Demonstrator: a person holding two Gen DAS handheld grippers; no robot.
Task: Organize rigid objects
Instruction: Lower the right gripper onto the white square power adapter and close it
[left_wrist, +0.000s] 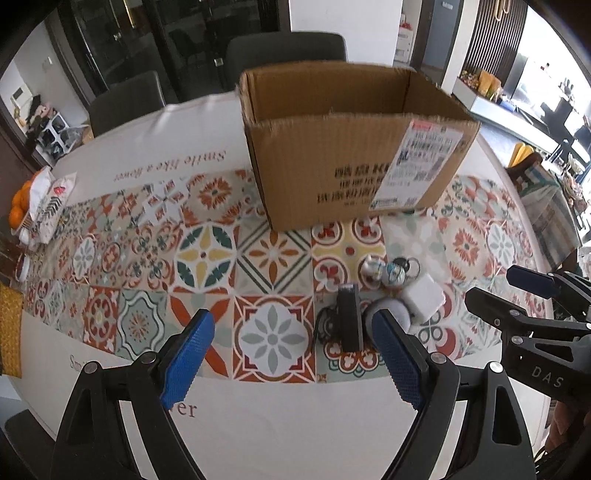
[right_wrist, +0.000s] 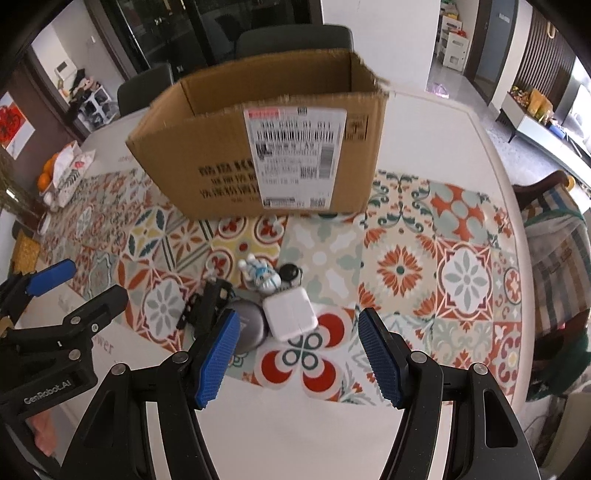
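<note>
A small pile sits on the patterned cloth (left_wrist: 207, 254) just near of the open box (left_wrist: 354, 158): a white cube (right_wrist: 291, 314), a grey round case (right_wrist: 248, 326), a black block (left_wrist: 349, 317) with a black strap, a little blue-and-white figure (right_wrist: 260, 275) and a round black bit (right_wrist: 290, 272) on a ring.

Both grippers point steeply down at the table with jaws spread and nothing between them. The right gripper (right_wrist: 297, 354) is the nearer one: the cube lies just ahead of its tips, a touch left of centre, and the grey case sits partly behind its left pad. The left gripper (left_wrist: 295, 354) stands further left; the pile lies off its right finger, with the black block's long axis running near to far, roughly in line with the fingers.

I judge the right hand better placed for the cube, the left for the block.

Writing: the right gripper's body reads "DAS", the left's "GenRobot.AI". The cloth carries "Smile like a flower". The box bears a shipping label (right_wrist: 295, 155) with barcodes and dark printed characters, too blurred to read.
</note>
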